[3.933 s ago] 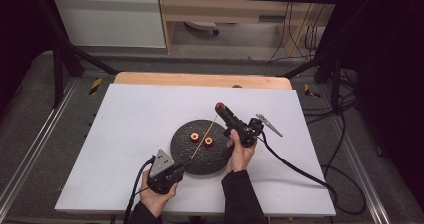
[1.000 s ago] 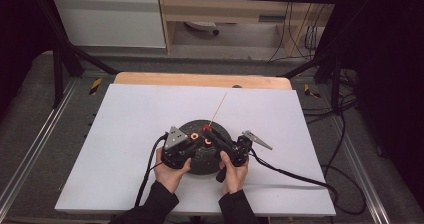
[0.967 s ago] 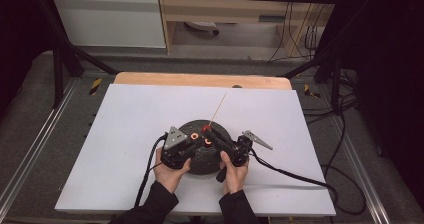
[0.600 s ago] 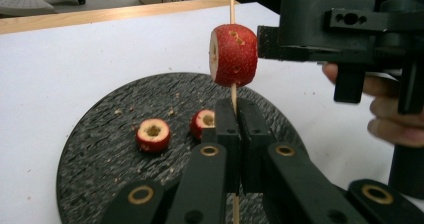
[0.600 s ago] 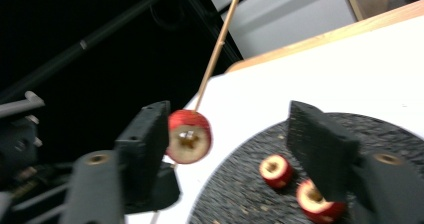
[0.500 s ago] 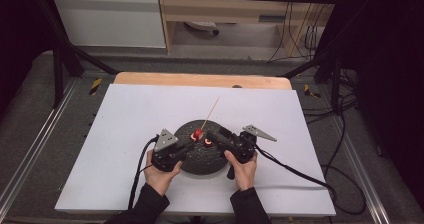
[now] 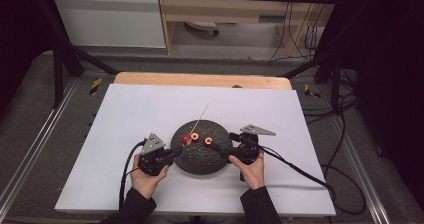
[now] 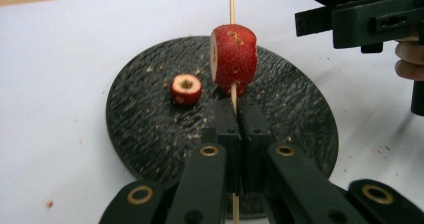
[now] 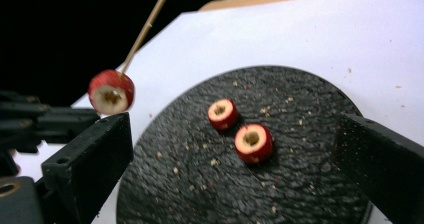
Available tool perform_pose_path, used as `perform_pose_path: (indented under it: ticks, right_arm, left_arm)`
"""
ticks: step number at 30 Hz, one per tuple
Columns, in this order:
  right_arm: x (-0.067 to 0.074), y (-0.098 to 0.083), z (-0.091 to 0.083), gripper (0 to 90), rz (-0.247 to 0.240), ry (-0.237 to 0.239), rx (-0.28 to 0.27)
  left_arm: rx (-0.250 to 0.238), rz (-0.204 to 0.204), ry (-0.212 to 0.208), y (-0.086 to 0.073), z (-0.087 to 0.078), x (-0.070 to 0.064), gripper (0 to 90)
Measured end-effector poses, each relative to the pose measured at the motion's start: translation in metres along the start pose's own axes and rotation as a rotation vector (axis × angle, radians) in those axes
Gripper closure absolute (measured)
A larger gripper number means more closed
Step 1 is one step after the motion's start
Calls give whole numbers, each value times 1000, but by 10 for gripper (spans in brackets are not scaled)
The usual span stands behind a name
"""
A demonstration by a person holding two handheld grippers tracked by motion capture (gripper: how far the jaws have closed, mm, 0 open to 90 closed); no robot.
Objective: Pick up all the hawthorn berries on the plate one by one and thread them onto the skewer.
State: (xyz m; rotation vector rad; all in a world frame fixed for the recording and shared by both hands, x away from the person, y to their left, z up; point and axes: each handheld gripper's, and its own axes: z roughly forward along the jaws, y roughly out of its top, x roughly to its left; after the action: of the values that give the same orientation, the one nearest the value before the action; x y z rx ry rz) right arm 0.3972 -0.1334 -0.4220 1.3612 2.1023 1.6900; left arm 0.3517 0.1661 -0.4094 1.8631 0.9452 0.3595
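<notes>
In the left gripper view the skewer (image 8: 232, 96) is cut off by the top edge, and the left gripper (image 8: 234, 115) hides its lower part.

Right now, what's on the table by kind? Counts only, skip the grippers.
Red cored fruit pieces: 3 (one on the skewer, two loose on the plate)
Wooden skewer: 1
Black round plate: 1
Total: 5

We see a red cored fruit piece (image 8: 233, 59) threaded on a thin wooden skewer (image 8: 231, 4), raised above the plate.
</notes>
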Motion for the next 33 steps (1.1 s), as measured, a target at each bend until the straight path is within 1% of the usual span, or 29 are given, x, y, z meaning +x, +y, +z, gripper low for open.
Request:
perform_pose_path:
  ticks: [4,6,7,9,10,13,16,17,18,20,23,25,26,29,30,31,33]
  right_arm:
    - [-2,-1,1,32,-29,-13,51]
    - [-3,-2,2,33,-42,-12,72]
    - [-3,-2,2,33,-45,-13,83]
    - [-5,-2,2,35,-64,-20,106]
    - [-5,-2,2,35,-64,-26,117]
    - [-7,0,1,36,-82,-35,135]
    - [-8,3,1,39,-85,-40,141]
    - [-8,5,2,39,-96,-48,150]
    - [-8,7,3,39,-112,-59,169]
    - [-7,9,6,41,-129,-64,193]
    - [-7,15,12,44,-155,-83,237]
    - [-6,20,16,51,-184,-95,272]
    - [-5,22,19,52,-190,-99,287]
    - [-3,30,25,70,-226,-103,329]
    - [-1,33,27,76,-235,-106,355]
    - [0,36,30,84,-257,-111,377]
    - [1,41,35,107,-275,-112,412]
  left_arm:
    - [18,9,9,-9,-6,5,883]
    - [21,9,7,-13,-10,8,883]
    - [28,15,11,-16,-12,10,883]
    - [33,15,12,-20,-17,12,883]
    - [35,16,12,-21,-18,13,883]
    - [39,17,17,-27,-24,16,883]
    - [47,24,22,-31,-27,19,883]
    - [49,23,23,-33,-28,20,883]
    - [51,22,24,-34,-29,21,883]
    - [52,14,22,-35,-31,23,883]
    - [50,20,21,-36,-33,25,883]
    - [53,17,17,-38,-34,26,883]
    - [56,19,18,-39,-34,27,883]
    - [59,17,16,-40,-35,27,883]
    - [62,20,14,-41,-36,27,883]
    - [63,21,13,-41,-36,27,883]
    - [65,23,14,-42,-36,28,883]
